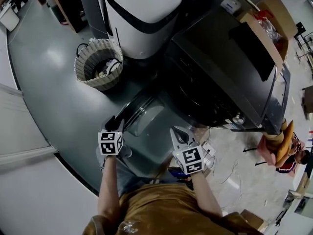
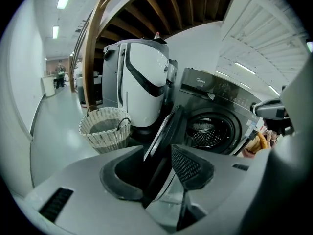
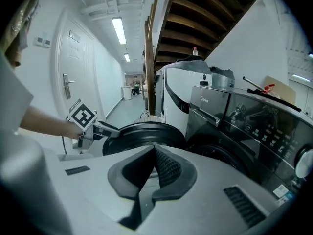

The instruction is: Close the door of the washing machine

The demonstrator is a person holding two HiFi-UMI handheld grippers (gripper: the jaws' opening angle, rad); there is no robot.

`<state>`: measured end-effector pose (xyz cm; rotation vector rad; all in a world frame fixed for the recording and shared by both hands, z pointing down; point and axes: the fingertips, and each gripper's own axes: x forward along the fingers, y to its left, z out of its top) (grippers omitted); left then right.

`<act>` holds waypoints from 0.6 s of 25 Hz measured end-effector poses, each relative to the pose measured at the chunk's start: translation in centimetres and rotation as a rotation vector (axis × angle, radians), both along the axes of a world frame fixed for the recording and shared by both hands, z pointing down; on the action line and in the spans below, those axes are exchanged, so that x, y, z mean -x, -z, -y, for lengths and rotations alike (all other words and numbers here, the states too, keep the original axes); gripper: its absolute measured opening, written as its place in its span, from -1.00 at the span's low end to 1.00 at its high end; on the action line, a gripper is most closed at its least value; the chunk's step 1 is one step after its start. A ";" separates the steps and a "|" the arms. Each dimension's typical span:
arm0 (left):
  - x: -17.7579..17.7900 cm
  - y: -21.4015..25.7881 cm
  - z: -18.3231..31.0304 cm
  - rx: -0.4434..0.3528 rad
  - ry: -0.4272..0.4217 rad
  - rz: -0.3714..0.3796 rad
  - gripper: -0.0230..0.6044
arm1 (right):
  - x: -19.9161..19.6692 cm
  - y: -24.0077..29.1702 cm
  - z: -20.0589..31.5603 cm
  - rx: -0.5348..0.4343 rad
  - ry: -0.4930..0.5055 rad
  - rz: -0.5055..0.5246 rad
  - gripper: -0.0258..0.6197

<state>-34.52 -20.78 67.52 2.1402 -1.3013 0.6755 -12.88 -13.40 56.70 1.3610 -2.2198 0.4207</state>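
Observation:
The dark front-loading washing machine (image 1: 220,72) stands with its round door (image 1: 146,112) swung open toward me. In the left gripper view the door (image 2: 164,136) runs edge-on between the jaws of my left gripper (image 2: 156,175), which stand wide apart round its rim; the drum opening (image 2: 211,131) shows behind. In the head view my left gripper (image 1: 115,125) sits at the door's outer edge. My right gripper (image 1: 180,135) hovers just right of the door, in front of the machine. Its pads (image 3: 166,168) meet with nothing between them, and the door (image 3: 142,133) lies ahead.
A wicker basket (image 1: 99,62) stands on the floor left of the door, beside a tall white appliance (image 1: 142,13). A cardboard box (image 1: 271,23) rests on the machine's top. Cables (image 1: 222,168) lie on the floor at the right, near a seated person (image 1: 288,148).

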 end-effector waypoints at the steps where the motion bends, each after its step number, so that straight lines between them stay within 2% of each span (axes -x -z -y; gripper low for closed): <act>1: 0.0 0.0 0.0 -0.001 0.004 0.002 -0.31 | -0.2 -0.1 -0.2 0.002 -0.001 -0.001 -0.88; 15: -0.5 -0.2 -0.5 0.015 0.042 0.018 -0.31 | -2.0 0.3 -1.6 -0.005 -0.001 0.015 -0.88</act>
